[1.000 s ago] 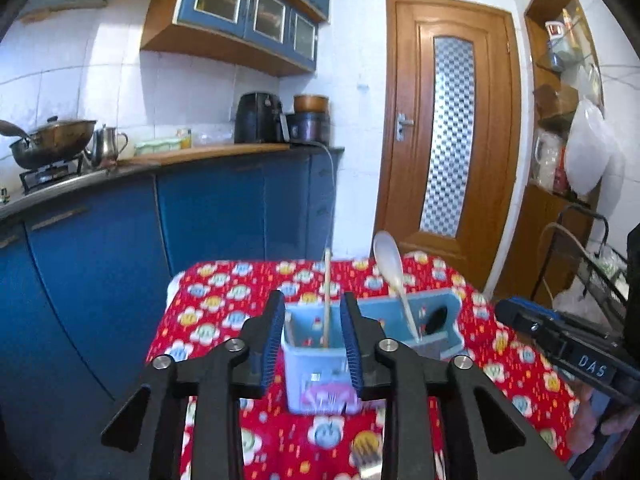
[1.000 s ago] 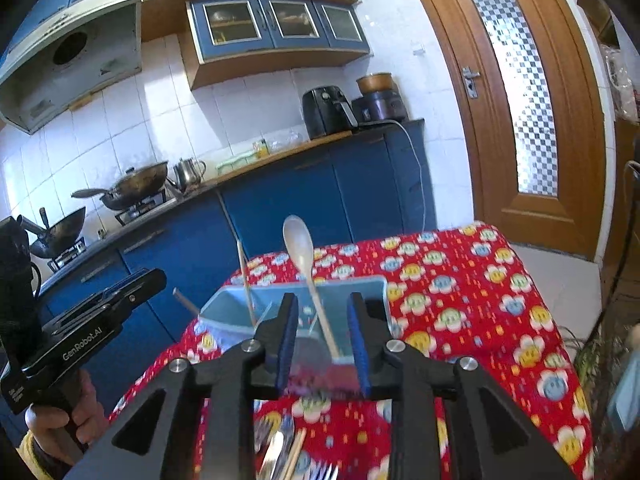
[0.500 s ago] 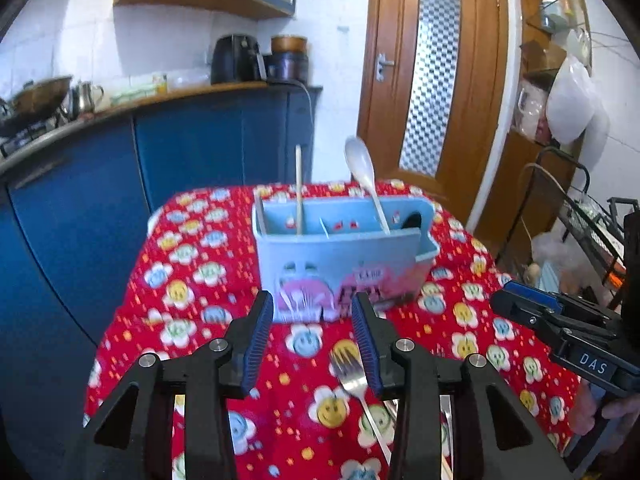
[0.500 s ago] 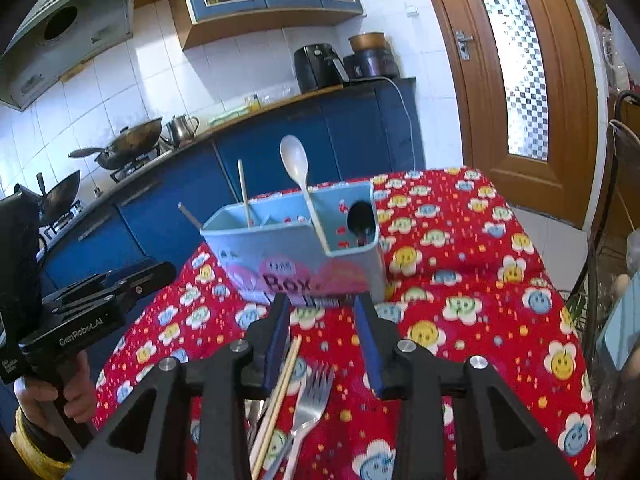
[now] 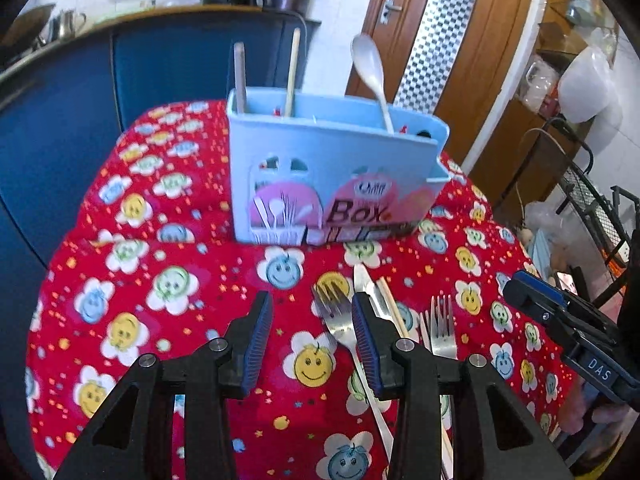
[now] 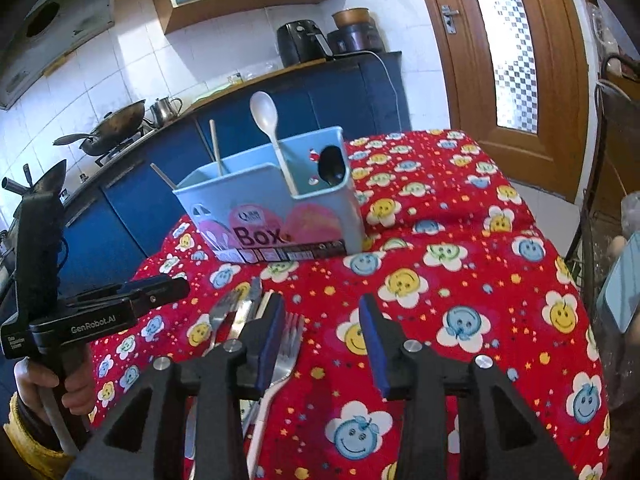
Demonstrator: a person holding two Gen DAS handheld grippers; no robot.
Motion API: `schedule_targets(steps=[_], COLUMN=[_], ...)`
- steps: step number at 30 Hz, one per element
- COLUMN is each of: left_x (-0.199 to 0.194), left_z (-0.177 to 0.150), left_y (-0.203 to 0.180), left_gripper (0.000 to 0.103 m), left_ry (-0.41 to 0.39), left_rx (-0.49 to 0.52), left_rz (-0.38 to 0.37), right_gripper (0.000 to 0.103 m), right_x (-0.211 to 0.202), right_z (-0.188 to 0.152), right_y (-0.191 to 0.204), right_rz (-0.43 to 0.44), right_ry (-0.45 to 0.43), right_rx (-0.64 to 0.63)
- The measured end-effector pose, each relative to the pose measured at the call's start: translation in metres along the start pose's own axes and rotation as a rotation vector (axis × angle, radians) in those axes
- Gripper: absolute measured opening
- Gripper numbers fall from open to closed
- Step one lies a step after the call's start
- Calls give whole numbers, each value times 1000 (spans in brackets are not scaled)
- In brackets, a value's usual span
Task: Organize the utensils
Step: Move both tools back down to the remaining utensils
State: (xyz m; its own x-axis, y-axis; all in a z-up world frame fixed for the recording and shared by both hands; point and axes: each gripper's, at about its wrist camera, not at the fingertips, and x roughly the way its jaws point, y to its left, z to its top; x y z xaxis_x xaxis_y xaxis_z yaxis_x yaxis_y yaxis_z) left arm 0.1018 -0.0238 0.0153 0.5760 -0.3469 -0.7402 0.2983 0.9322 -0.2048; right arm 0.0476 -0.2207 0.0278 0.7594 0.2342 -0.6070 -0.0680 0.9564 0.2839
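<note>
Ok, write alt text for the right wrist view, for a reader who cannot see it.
The right gripper hangs open and empty over a red smiley-flower tablecloth, a fork just inside its left finger and more cutlery beside it. Beyond stands a light blue utensil box holding a white spoon and chopsticks. The left gripper shows at left.

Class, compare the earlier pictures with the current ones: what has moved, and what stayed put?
Both grippers tipped down toward the tablecloth. The left gripper and right gripper have just been opening, both empty. The box, white spoon, chopsticks and loose forks stayed put.
</note>
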Motion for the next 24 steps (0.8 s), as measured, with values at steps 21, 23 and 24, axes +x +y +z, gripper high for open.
schedule_targets(steps=[21, 23, 24], left_x=[36, 37, 38], left_z=[0, 1, 1], left_y=[9, 11, 12], left_gripper=[10, 10, 10], left_ry=[136, 146, 148], left_rx=[-118, -147, -160], left_rz=[-134, -152, -163], right_gripper=[44, 44, 44], right_x=[10, 10, 10], right_z=[-6, -5, -5], right_y=[-19, -20, -20], right_rz=[-15, -14, -13], right_ry=[23, 22, 19], right_rx=[27, 26, 26])
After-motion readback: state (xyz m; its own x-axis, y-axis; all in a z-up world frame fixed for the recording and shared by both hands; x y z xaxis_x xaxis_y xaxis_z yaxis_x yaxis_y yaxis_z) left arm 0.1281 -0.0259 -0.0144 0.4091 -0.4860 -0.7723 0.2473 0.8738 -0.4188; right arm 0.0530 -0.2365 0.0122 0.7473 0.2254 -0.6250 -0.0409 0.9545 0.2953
